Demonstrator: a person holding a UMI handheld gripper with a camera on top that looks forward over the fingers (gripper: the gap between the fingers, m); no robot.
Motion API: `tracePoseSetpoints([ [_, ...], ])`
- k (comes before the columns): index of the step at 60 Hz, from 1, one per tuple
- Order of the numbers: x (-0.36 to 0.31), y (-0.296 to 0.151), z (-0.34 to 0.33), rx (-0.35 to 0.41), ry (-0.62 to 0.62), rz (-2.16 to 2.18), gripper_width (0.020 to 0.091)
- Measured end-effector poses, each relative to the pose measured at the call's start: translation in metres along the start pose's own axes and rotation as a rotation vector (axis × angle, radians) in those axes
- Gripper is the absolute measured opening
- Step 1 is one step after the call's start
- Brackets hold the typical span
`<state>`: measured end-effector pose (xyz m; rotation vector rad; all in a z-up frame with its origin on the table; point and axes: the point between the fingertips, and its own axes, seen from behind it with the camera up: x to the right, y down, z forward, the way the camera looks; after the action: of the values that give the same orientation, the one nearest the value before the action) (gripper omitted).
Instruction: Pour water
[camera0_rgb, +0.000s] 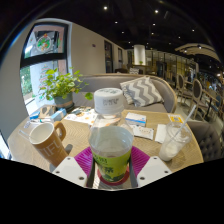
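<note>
A clear plastic bottle (111, 140) with a white cap and a green label stands upright between my fingers, and both magenta pads (84, 160) press on its lower body. My gripper (111, 166) is shut on the bottle. The bottle hangs over a light wooden table (90, 130). To the left of the bottle a tan mug (48, 142) with a handle stands on the table. On the right, beyond my right finger, a clear empty glass (172, 142) stands near the table's edge.
A potted green plant (62, 86) stands at the table's far left. Papers and booklets (135, 122) lie across the table's far side. A grey sofa with a zigzag cushion (143, 91) sits behind the table. A dark chair (211, 135) is at the right.
</note>
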<state>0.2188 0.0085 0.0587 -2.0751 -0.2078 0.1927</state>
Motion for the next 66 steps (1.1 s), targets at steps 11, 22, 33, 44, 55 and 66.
tracePoseSetpoints([
  [11,0.001,0.017,-0.003,-0.105,0.025,0.024,0.0777],
  [22,0.006,0.025,-0.043,-0.183,0.111,0.026,0.0855],
  [33,-0.017,0.021,-0.126,-0.250,0.178,0.053,0.0855],
  [44,-0.064,0.008,-0.213,-0.244,0.216,0.060,0.0851],
  [55,-0.100,0.002,-0.271,-0.231,0.257,0.054,0.0850],
  [66,-0.121,-0.002,-0.290,-0.215,0.271,0.078,0.0852],
])
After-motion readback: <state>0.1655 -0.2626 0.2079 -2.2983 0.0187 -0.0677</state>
